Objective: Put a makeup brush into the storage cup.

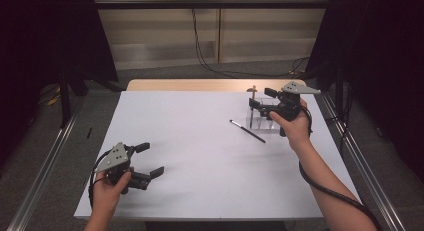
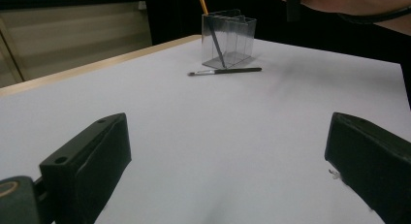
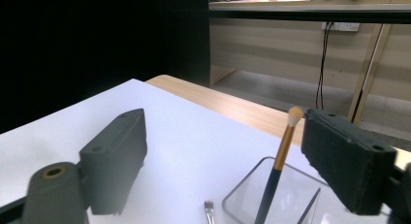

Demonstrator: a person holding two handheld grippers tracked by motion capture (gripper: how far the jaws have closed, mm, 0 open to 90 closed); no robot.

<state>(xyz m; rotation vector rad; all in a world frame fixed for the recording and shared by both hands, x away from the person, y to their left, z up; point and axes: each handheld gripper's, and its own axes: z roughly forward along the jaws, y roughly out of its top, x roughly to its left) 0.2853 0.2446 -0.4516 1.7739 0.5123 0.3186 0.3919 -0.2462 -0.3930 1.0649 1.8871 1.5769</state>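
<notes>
Table (image 1: 200,156) is carrying a clear compartmented holder (image 1: 261,116) near its far right corner. One makeup brush (image 3: 278,166) is already standing tilted in the holder; a second brush (image 1: 247,131) is lying flat just beside it, toward the table's middle, so roughly half the sorting is looking done. Right gripper (image 1: 264,102) is hovering over the holder, jaws apart, standing brush between them, untouched. Left gripper (image 1: 150,160) is idling near the near left corner, jaws apart and empty.
</notes>
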